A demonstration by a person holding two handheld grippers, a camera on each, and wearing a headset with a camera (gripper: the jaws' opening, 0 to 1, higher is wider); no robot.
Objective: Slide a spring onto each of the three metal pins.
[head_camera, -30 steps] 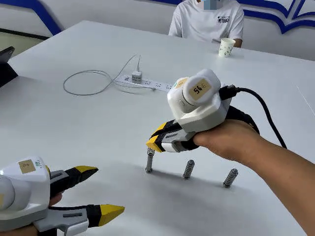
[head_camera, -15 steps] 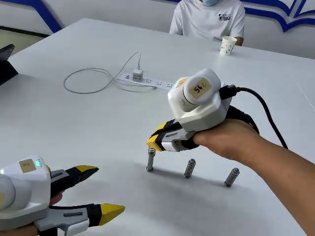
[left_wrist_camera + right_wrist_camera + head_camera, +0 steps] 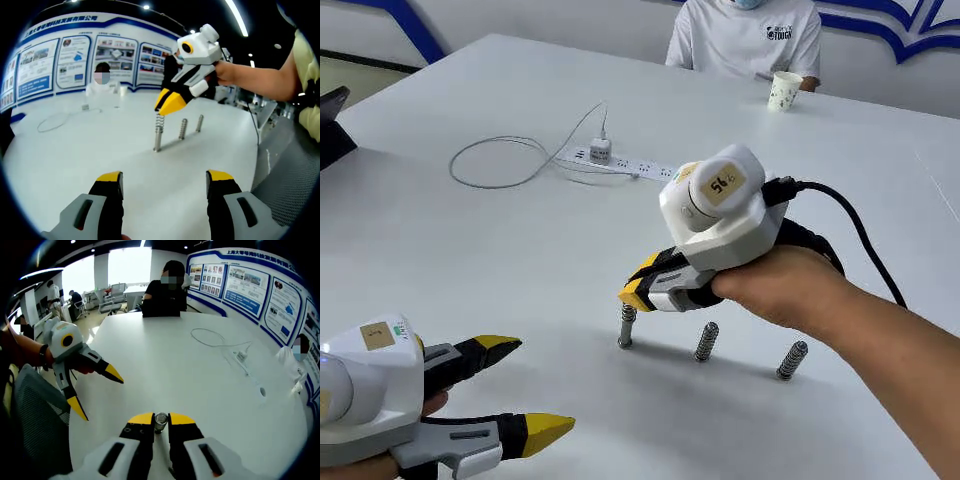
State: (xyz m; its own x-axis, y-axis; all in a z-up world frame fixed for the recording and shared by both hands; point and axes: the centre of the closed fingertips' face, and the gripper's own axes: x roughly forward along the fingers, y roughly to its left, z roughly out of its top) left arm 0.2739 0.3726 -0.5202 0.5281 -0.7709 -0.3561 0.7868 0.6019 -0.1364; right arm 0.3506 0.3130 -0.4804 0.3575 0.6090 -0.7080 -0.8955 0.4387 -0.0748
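Note:
Three thin metal pins stand in a row on the white table (image 3: 470, 260). The middle pin (image 3: 706, 341) and the right pin (image 3: 790, 360) each wear a spring down their length. On the left pin (image 3: 624, 335) a spring (image 3: 627, 313) sits at the top, and my right gripper (image 3: 632, 297) is shut on it. From the right gripper view the spring (image 3: 160, 421) shows end-on between the yellow jaw tips of my right gripper (image 3: 160, 419). My left gripper (image 3: 535, 388) hangs open and empty at the near left, well short of the pins (image 3: 158, 134).
A white power strip with a looped cable (image 3: 610, 165) lies mid-table. A paper cup (image 3: 782, 92) stands at the far edge in front of a seated person (image 3: 745, 40). A black cable (image 3: 860, 235) trails from the right gripper. A dark object (image 3: 332, 125) sits at the left edge.

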